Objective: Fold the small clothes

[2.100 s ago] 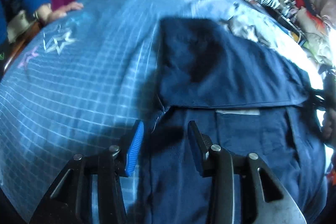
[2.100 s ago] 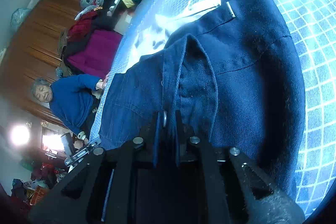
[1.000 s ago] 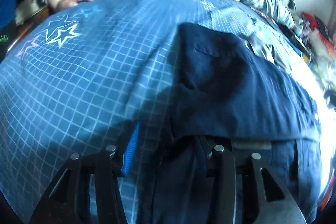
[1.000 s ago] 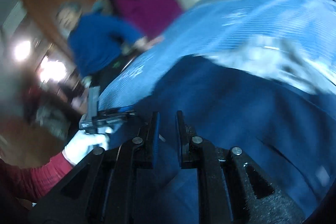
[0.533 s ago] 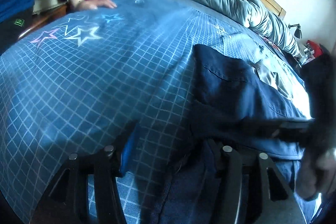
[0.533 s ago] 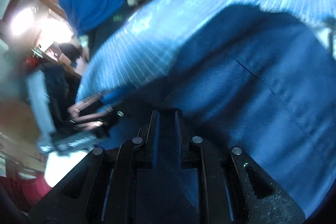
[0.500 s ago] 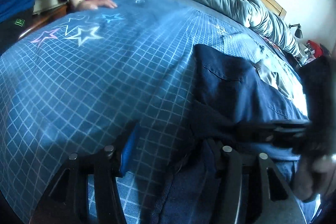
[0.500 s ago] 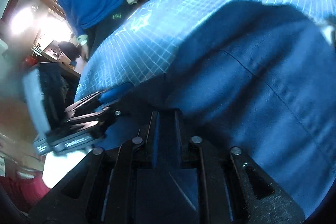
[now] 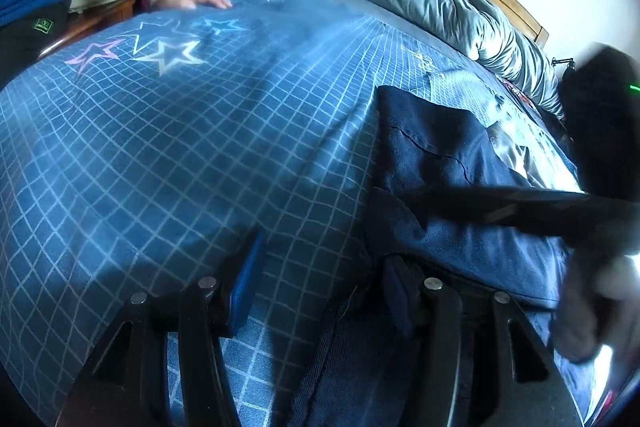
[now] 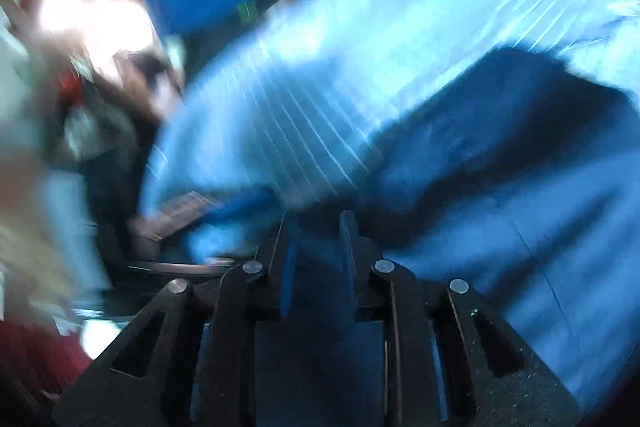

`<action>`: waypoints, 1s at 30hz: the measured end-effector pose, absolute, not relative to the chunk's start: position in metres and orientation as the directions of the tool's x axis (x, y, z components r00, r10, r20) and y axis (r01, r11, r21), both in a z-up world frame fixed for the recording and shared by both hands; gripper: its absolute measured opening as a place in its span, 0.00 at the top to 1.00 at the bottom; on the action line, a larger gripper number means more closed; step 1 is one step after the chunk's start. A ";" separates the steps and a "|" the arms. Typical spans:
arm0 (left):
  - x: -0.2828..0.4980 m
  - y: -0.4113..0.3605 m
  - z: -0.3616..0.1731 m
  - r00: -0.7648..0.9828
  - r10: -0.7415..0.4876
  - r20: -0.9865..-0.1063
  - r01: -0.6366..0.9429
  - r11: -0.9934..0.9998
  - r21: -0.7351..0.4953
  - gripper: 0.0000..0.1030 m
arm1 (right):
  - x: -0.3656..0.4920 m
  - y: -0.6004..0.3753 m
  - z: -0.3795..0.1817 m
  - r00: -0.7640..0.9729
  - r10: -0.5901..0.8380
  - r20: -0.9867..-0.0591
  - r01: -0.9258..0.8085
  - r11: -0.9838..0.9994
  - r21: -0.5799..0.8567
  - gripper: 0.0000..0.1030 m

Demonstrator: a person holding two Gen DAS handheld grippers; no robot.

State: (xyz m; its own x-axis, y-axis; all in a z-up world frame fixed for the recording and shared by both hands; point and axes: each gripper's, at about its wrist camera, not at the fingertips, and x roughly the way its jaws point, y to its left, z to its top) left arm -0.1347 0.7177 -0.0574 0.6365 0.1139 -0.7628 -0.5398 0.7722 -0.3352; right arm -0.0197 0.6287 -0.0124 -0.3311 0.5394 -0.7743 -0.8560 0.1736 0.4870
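Navy trousers (image 9: 440,163) lie on the blue grid bedspread (image 9: 200,147), one fold already laid over. Our left gripper (image 9: 320,267) sits wide open at the fold's edge, holding nothing. Right gripper (image 10: 316,239) is blurred; narrow gap, navy cloth between the fingers, grip unclear. We judge further folds remain.
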 end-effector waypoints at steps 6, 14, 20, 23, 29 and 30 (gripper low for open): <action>-0.138 0.716 -0.058 0.629 0.114 -0.769 -0.555 0.758 -0.342 0.40 | 0.038 0.660 -0.026 -0.306 0.599 -0.740 -0.798 0.262 0.542 1.00; -0.157 0.724 -0.056 0.657 0.054 -0.752 -0.555 0.710 -0.433 0.39 | 0.014 0.610 0.041 -0.193 0.764 -0.616 -0.849 0.185 0.495 0.82; -0.196 0.734 -0.045 0.685 0.045 -0.727 -0.575 0.646 -0.502 0.40 | -0.065 0.598 -0.006 -0.281 0.597 -0.752 -0.913 0.075 0.401 0.78; -0.219 0.738 -0.040 0.687 0.073 -0.723 -0.601 0.616 -0.509 0.39 | -0.062 0.617 -0.019 -0.301 0.630 -0.716 -0.884 0.098 0.458 0.84; -0.252 0.739 -0.028 0.691 0.072 -0.719 -0.595 0.623 -0.508 0.38 | -0.062 0.642 -0.010 -0.316 0.634 -0.705 -0.872 0.099 0.479 0.81; -0.261 0.742 -0.026 0.706 0.064 -0.706 -0.584 0.617 -0.528 0.38 | -0.054 0.629 -0.001 -0.318 0.667 -0.674 -0.860 0.097 0.501 0.79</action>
